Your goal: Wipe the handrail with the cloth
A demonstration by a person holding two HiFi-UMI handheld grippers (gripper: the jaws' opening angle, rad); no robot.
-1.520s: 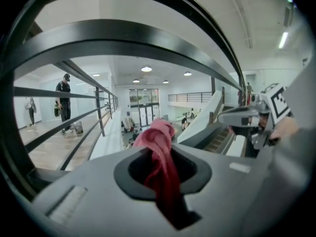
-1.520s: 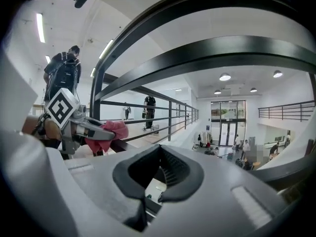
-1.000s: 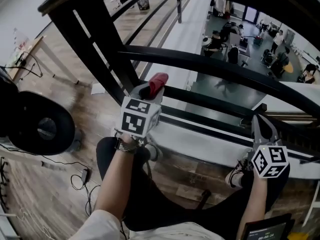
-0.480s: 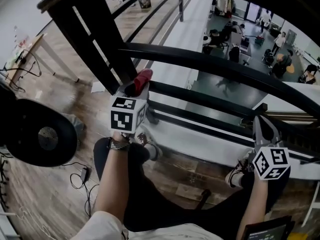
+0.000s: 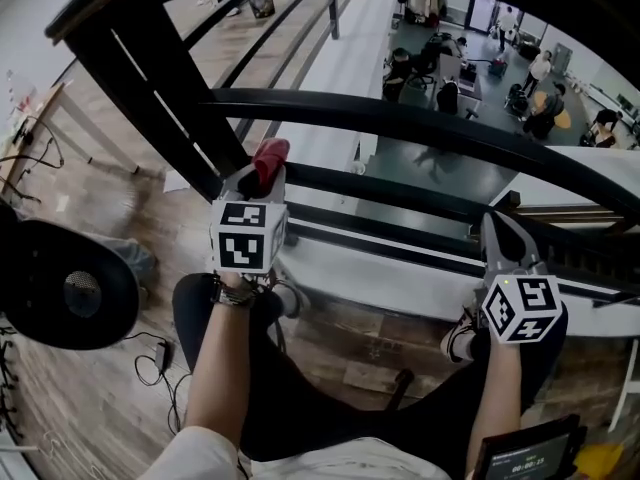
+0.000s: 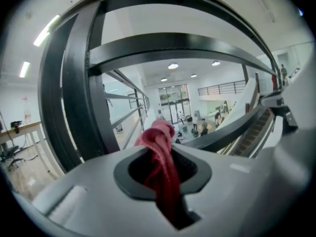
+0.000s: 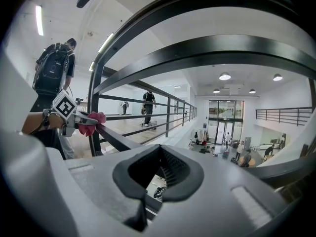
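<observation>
The left gripper point(image 5: 262, 173) is pressed together on a red cloth point(image 5: 271, 155). In the left gripper view the fabric runs up through the seam between the jaws and bunches into a knot-like wad just past their tips. In the head view that wad sits at the left end of the black handrail point(image 5: 420, 118), close to where the slanted post point(image 5: 150, 78) meets the lower rail point(image 5: 400, 190). The right gripper view, looking leftward along the railing, shows the cloth lying against the top of that lower rail; whether it presses on the metal cannot be told.

The right gripper point(image 5: 499, 230) is well to the right, near the same lower rail and pointing away from the person. Its jaws are closed together with nothing between them; only the rail and the hall beyond show through the oval gap behind their tips.

Beyond the railing, far below, lies an atrium floor point(image 5: 450, 168) with small figures. On the near side, the person's dark-trousered legs point(image 5: 300, 388) stand on wooden flooring point(image 5: 110, 208), and a round black object point(image 5: 60, 283) sits at the left edge.
</observation>
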